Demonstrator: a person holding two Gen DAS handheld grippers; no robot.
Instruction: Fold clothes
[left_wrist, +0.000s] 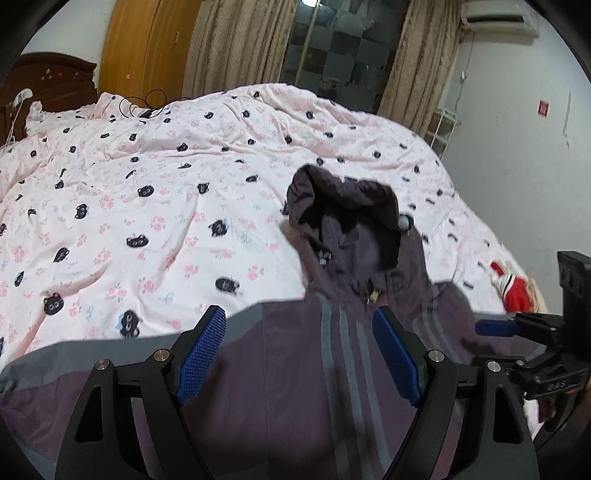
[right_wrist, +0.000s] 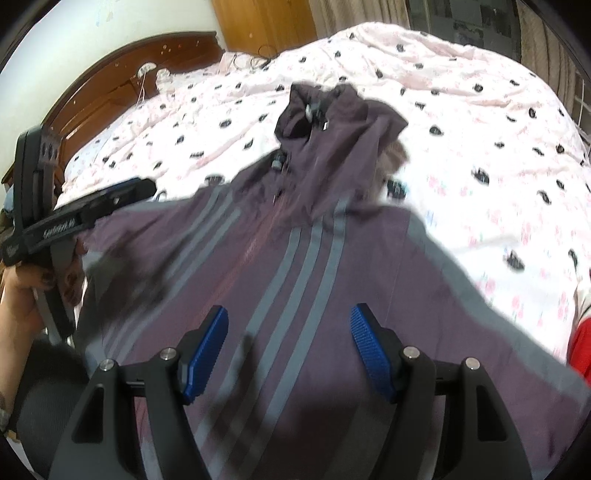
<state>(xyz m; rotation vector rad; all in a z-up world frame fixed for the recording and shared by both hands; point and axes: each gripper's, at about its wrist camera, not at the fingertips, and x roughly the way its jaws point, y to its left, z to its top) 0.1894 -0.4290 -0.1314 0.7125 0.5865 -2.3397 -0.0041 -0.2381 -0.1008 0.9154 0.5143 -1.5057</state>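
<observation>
Jacket (left_wrist: 295, 369) lies on floral bedsheet (left_wrist: 147, 184), red garment (left_wrist: 513, 291) beside.

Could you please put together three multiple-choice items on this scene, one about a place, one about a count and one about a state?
1. Where does the purple jacket lie?
A. On the pink patterned bedspread
B. On a wooden floor
C. Over a chair back

2. How many grey stripes run side by side down each stripe group on the jacket?
A. One
B. Three
C. Five

3. How do the jaws of the right hand-held gripper stand?
A. Shut on the hood
B. Shut on a sleeve
C. Open, with nothing clamped

Answers:
1. A, the jacket is spread on the bedspread with its hood pointing away from the cameras.
2. B, three parallel grey bands show in each group in the right wrist view.
3. C, the blue pads stand wide apart above the fabric; the left hand-held gripper stands open likewise.
</observation>
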